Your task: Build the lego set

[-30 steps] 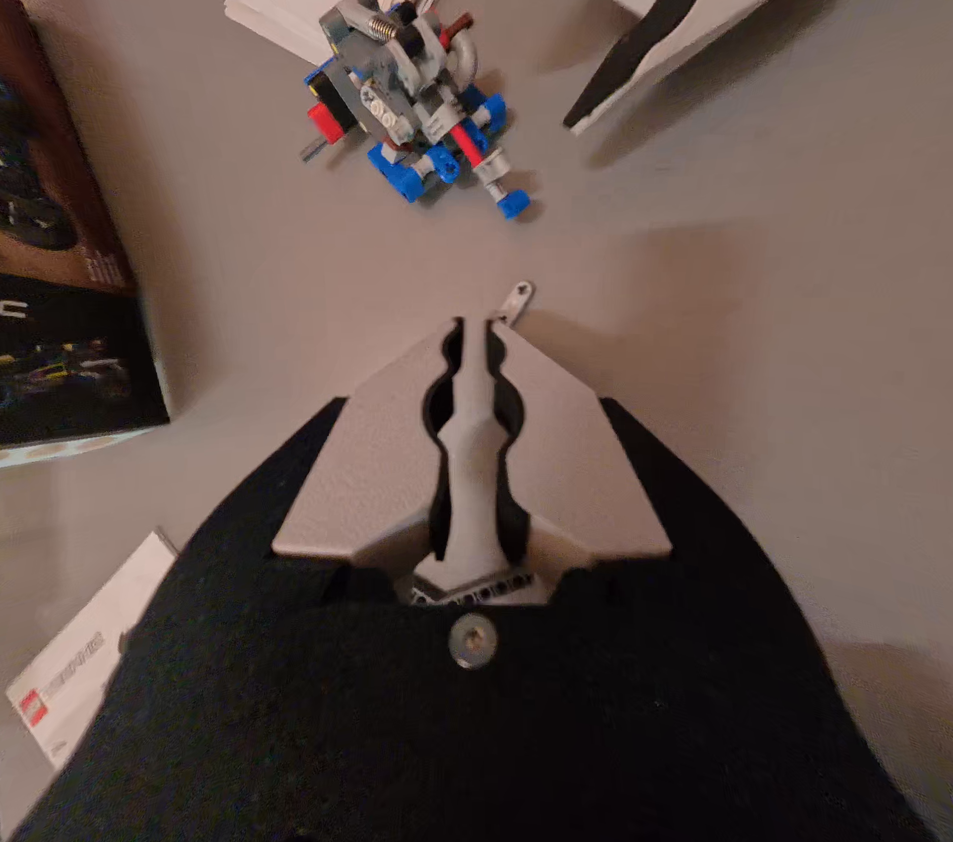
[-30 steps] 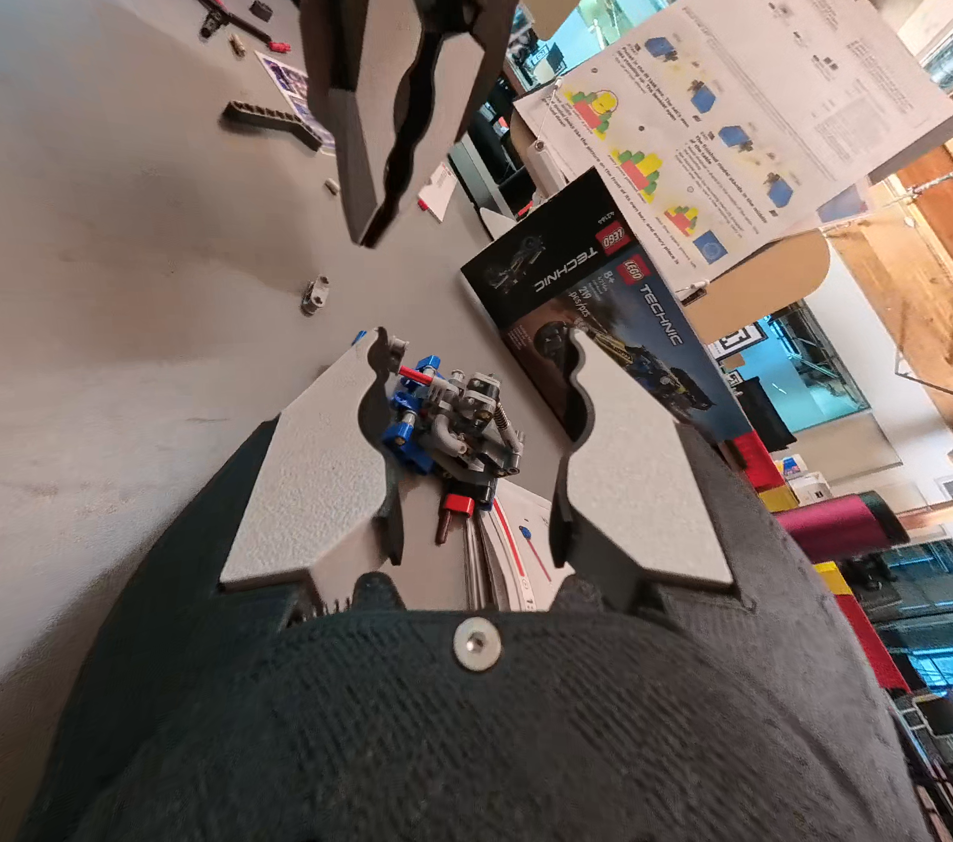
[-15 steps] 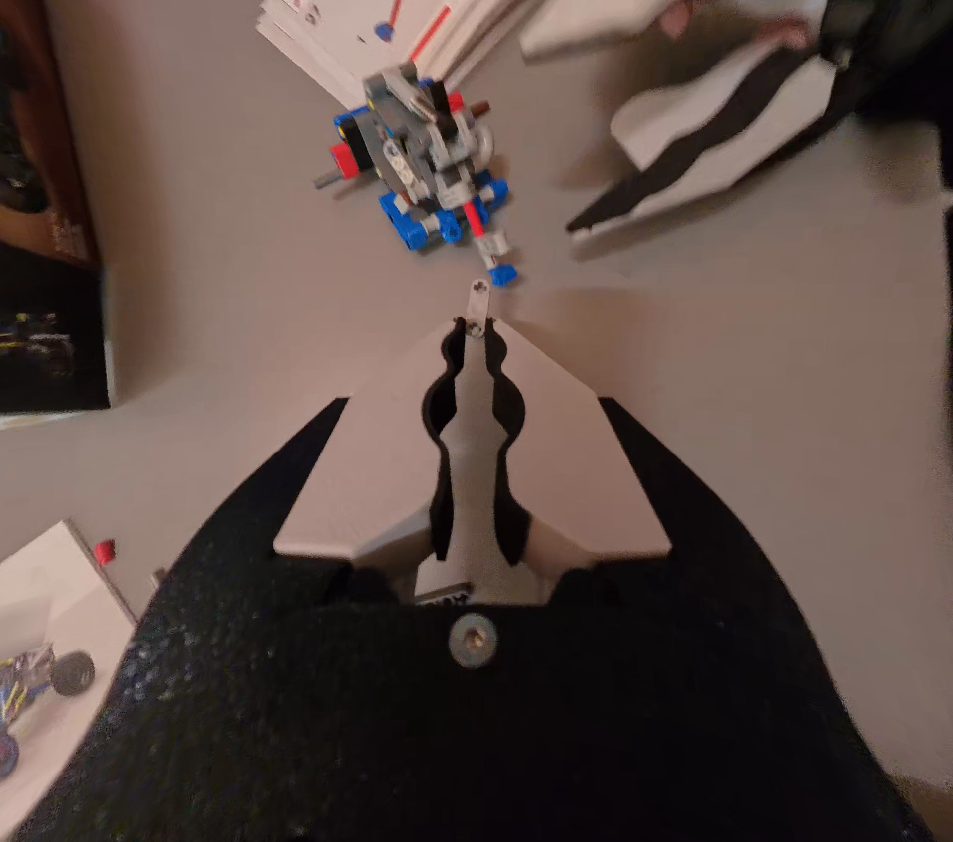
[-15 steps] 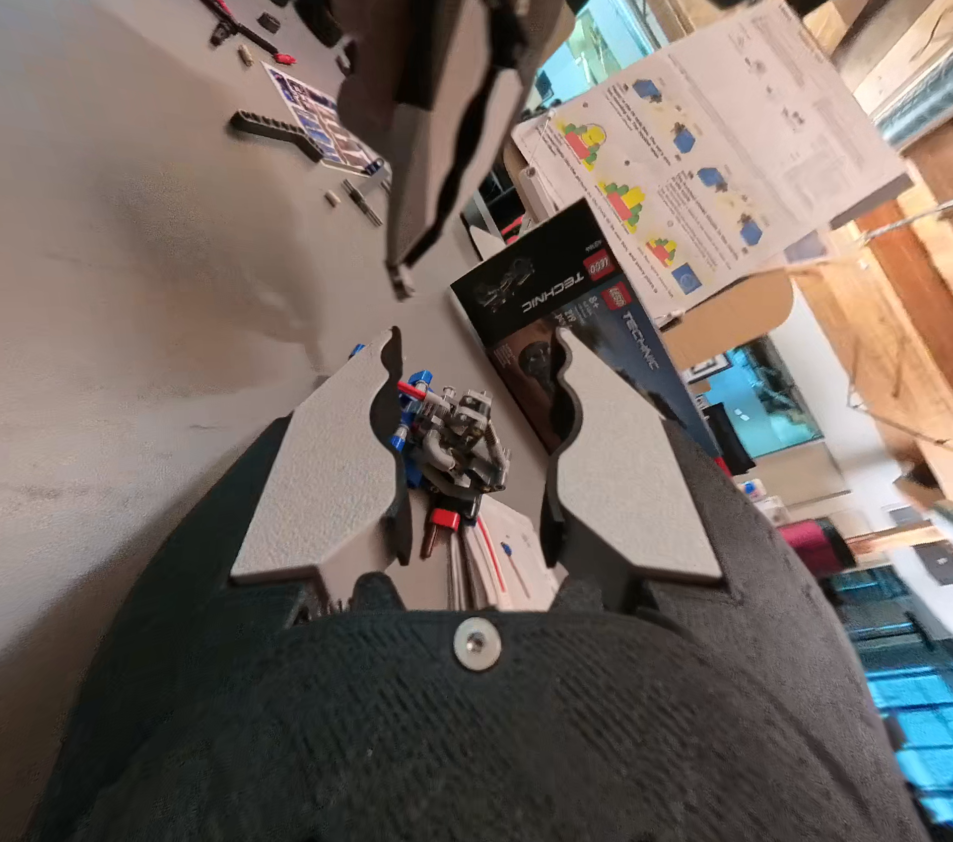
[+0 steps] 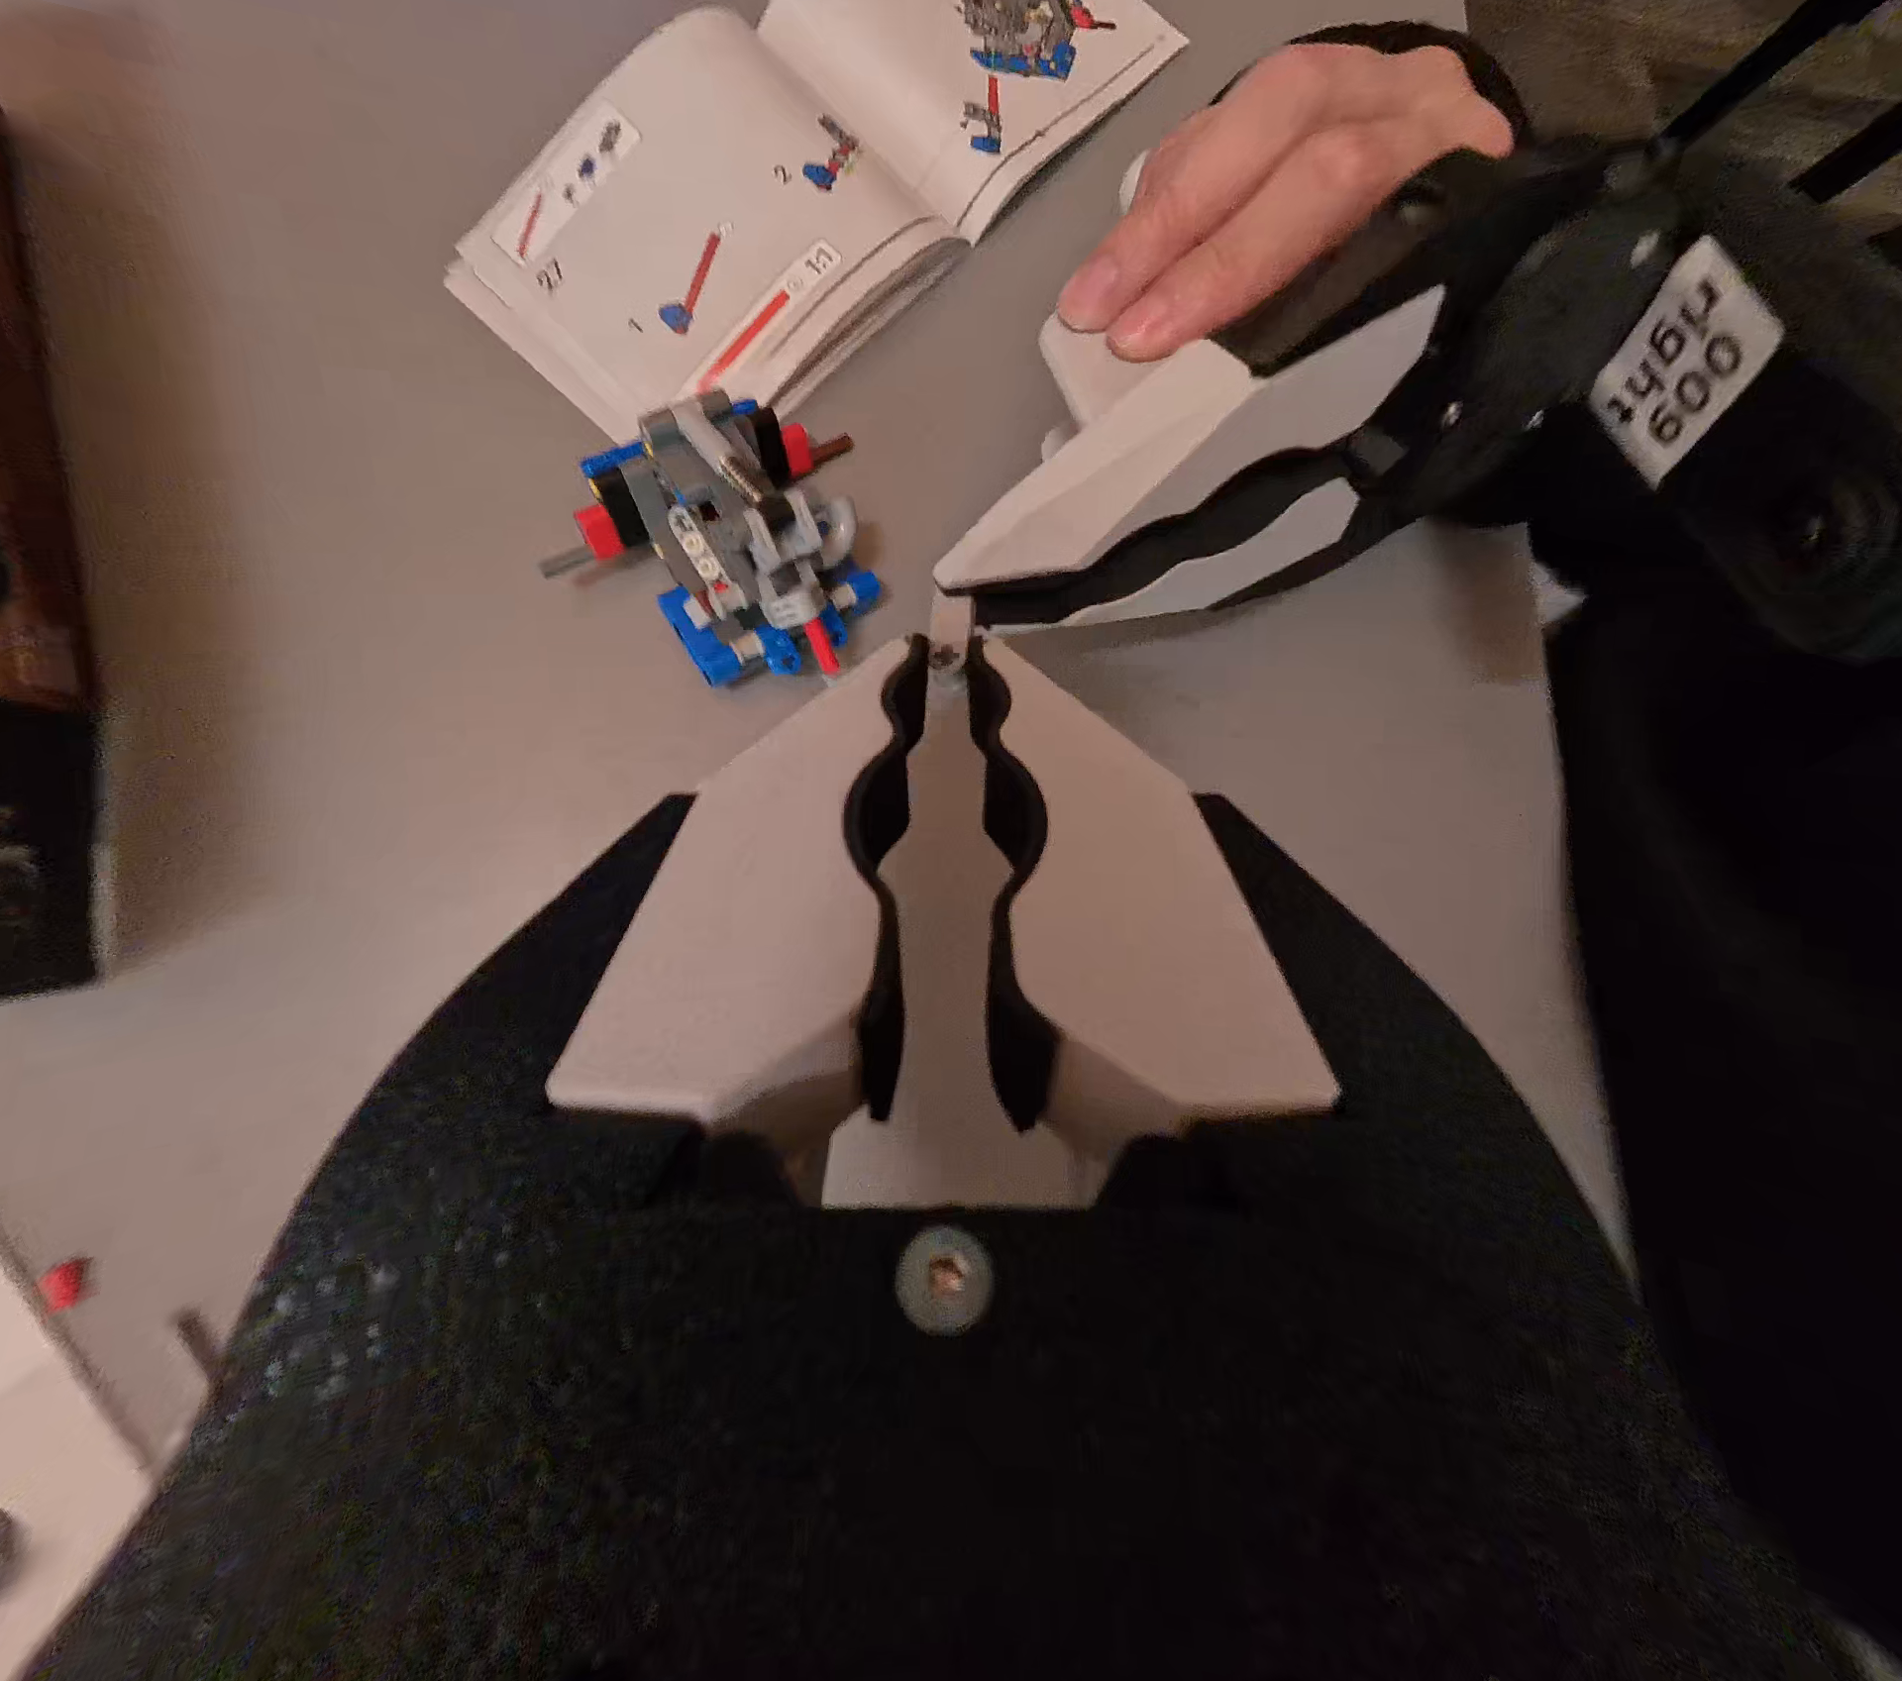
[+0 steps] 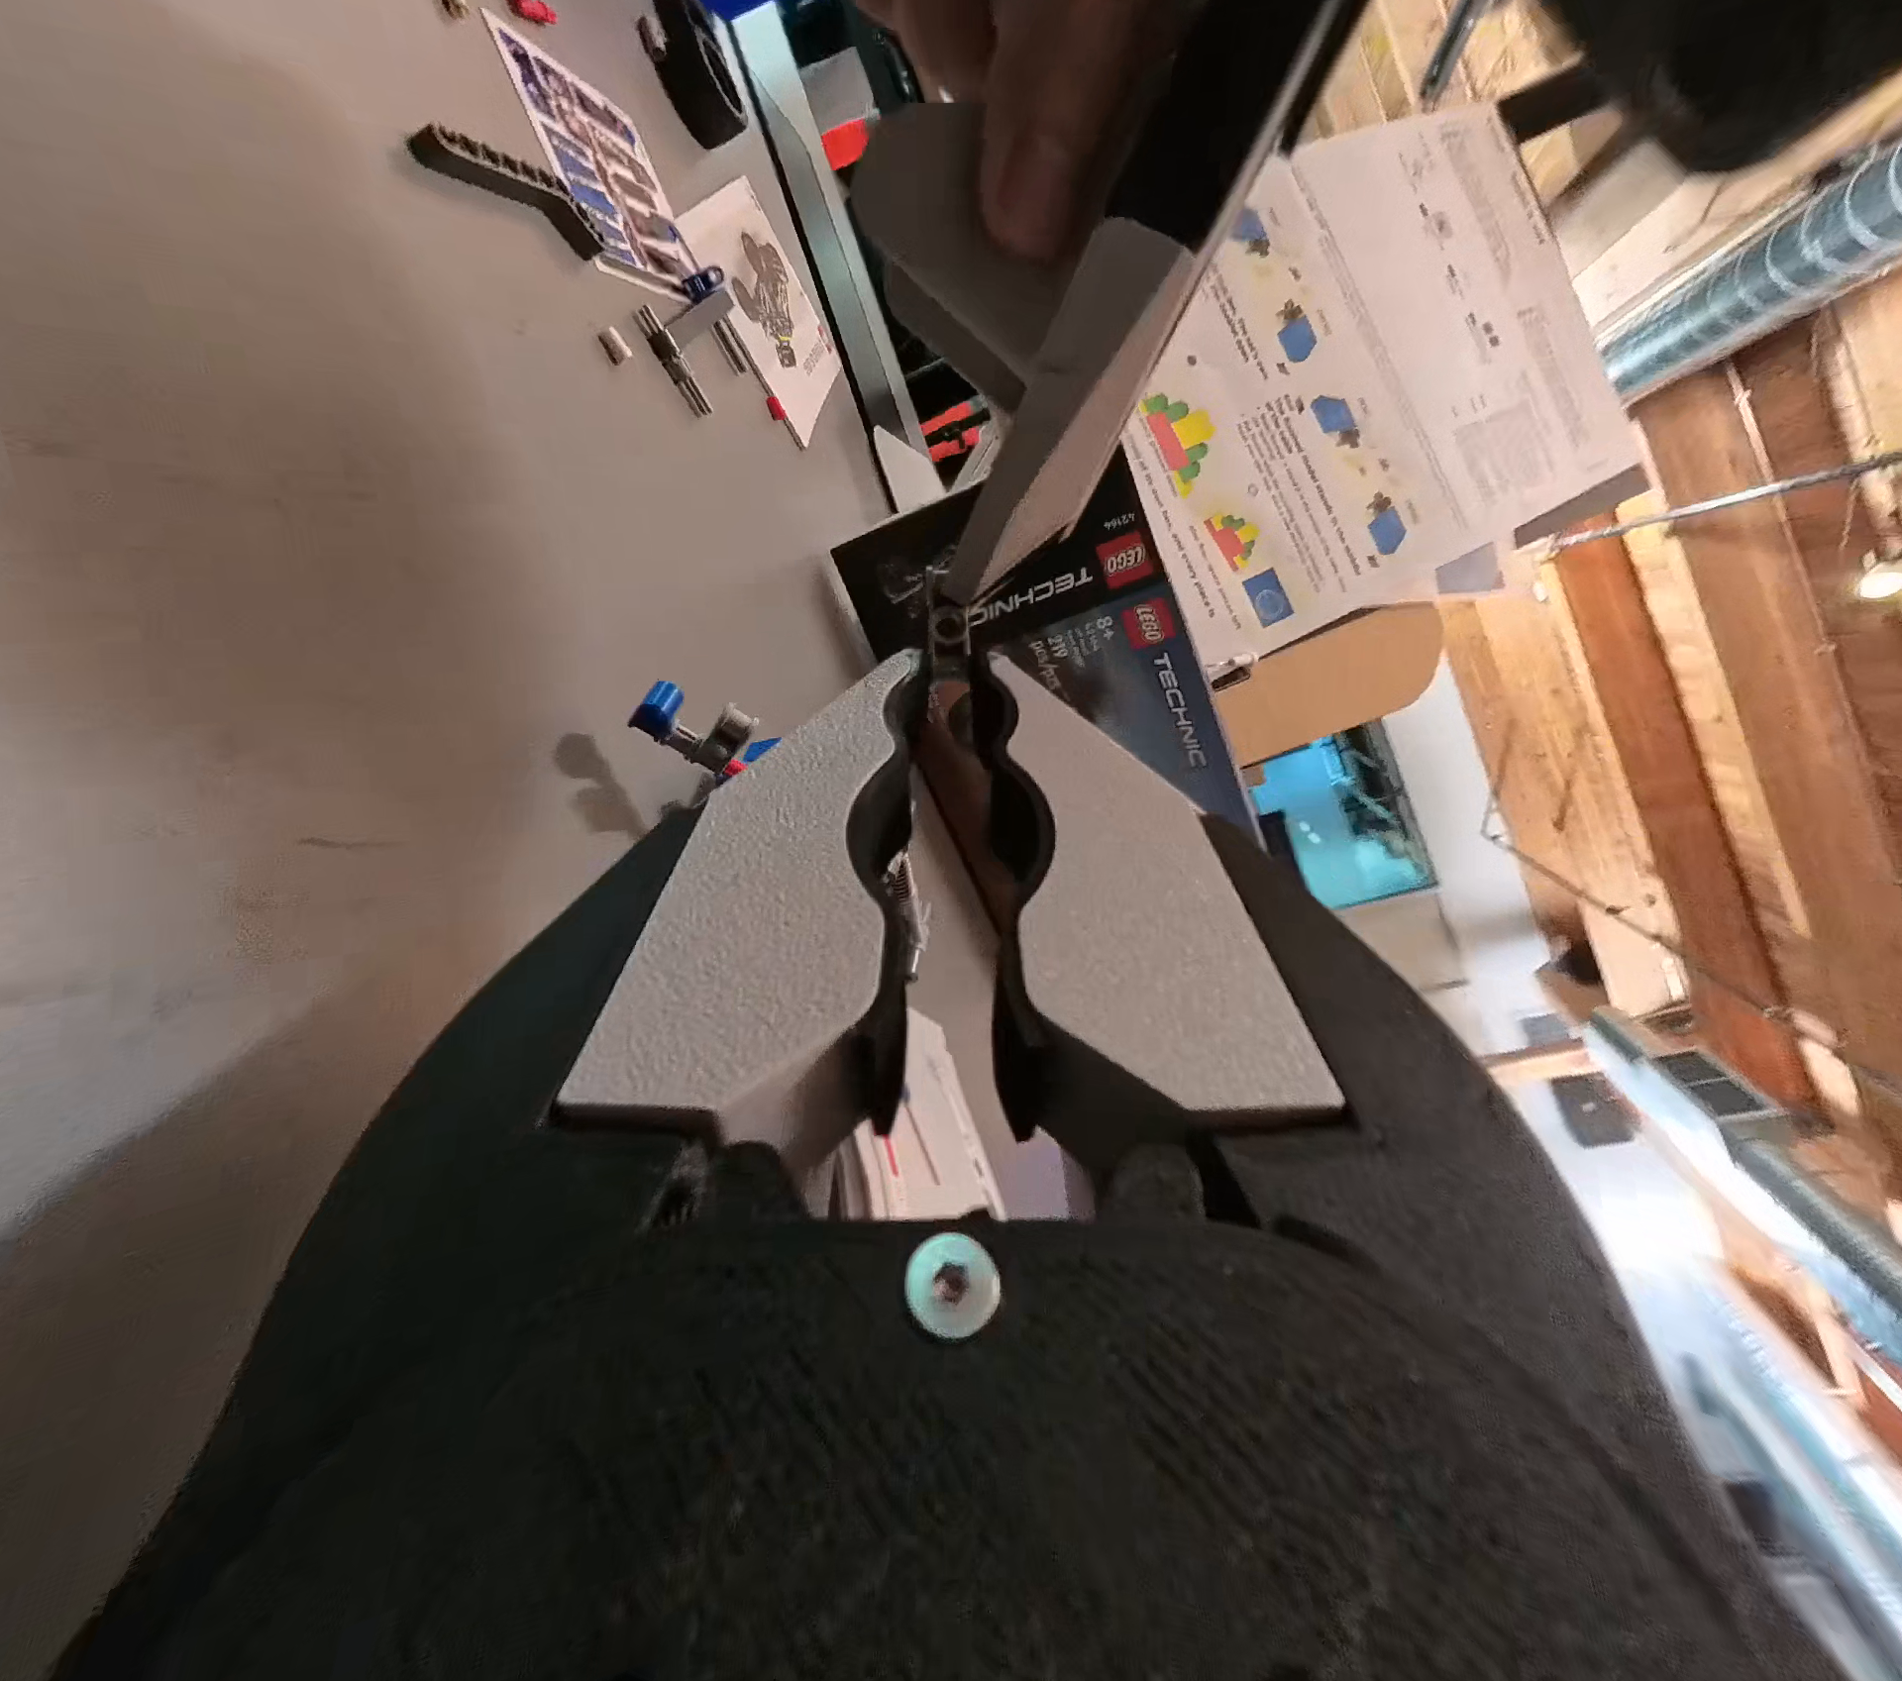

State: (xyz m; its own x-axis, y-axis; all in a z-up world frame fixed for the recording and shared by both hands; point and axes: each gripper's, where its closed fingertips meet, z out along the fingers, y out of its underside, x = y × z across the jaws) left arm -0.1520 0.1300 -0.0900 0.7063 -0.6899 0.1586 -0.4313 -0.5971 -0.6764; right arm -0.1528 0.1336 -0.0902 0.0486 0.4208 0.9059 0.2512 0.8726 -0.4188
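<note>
Pinching one small grey link piece (image 5: pixel 945 642) from both ends, the left gripper (image 5: pixel 945 666) and right gripper (image 5: pixel 962 592) meet tip to tip above the grey table (image 5: pixel 309 705). Both sets of fingers are pressed narrow on it. Just left and slightly farther sits the blue-and-grey brick model (image 5: pixel 720 541), with the open instruction booklet (image 5: pixel 803 191) beyond.

My left wrist view is dim and warm-toned, blurred along its left edge. My right wrist view is brighter, daylight glaring at lower right. Soft shadows fall on the tabletop (image 5: pixel 309 705). Fisheye distortion bends both edges.
</note>
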